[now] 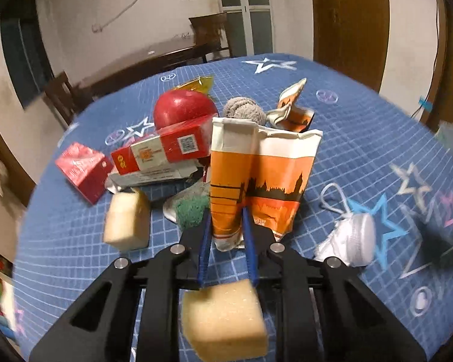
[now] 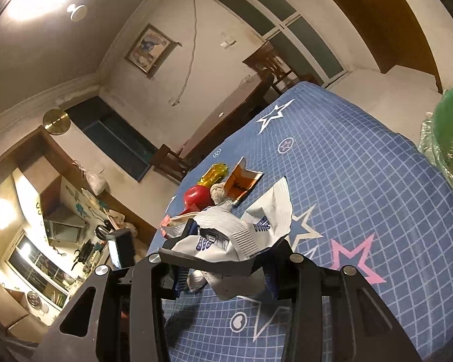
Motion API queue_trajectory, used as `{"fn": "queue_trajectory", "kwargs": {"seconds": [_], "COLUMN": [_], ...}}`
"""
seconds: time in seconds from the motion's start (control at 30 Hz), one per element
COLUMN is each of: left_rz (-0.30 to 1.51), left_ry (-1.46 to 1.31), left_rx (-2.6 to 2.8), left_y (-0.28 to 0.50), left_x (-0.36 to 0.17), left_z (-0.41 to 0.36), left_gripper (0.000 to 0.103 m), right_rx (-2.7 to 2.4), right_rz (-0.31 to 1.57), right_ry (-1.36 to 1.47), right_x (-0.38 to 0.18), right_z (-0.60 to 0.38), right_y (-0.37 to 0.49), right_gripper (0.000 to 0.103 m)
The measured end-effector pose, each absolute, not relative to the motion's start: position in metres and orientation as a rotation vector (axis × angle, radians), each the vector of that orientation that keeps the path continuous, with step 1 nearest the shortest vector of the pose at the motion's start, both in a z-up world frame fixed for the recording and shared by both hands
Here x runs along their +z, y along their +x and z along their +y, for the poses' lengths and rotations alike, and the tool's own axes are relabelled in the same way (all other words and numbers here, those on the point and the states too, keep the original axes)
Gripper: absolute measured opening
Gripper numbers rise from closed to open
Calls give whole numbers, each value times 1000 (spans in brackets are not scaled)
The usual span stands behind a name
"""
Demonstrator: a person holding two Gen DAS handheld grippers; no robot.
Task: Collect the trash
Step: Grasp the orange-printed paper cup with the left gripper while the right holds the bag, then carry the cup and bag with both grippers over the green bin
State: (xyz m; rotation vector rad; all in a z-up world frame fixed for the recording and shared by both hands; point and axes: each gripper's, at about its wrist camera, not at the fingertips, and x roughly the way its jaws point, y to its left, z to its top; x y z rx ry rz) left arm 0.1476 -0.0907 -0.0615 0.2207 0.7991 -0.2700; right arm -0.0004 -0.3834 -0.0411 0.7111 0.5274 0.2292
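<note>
1. left gripper [image 1: 226, 223] clamped on base of crushed orange paper cup [image 1: 256, 178], lifted above blue table cloth [image 1: 362, 150].
2. right gripper [image 2: 226, 259] pinching crumpled white wrapper [image 2: 241, 229], held over table.
3. both likely light, soft, crushable; best taken at folds.
4. counted: two sponges [image 1: 126, 220], one apple [image 1: 181, 108], one face mask [image 1: 347, 241].

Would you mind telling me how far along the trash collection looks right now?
Nothing visibly binned yet: the green-lined bin shows only at the frame edge. In hand: the left claw grips a flattened orange paper cup, the right claw a crumpled white wrapper. Left on the tablecloth: red boxes, torn cup piece, face mask, sponges and more.
</note>
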Motion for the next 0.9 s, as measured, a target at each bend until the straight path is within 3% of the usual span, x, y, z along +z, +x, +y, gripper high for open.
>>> {"fn": "queue_trajectory", "kwargs": {"seconds": [0.43,0.9], "left_rz": [745,625], "left_ry": [62,135], "left_rx": [-249,-285], "left_y": [108,81], "left_x": [-18,25], "left_z": [-53,-142], "left_gripper": [18,18], "right_rx": [215,109], "right_rz": [533,426], "right_ry": [708,569], "right_x": [-50,-16], "right_z": [-384,-400], "right_y": [-1,-22], "right_gripper": [42,42]}}
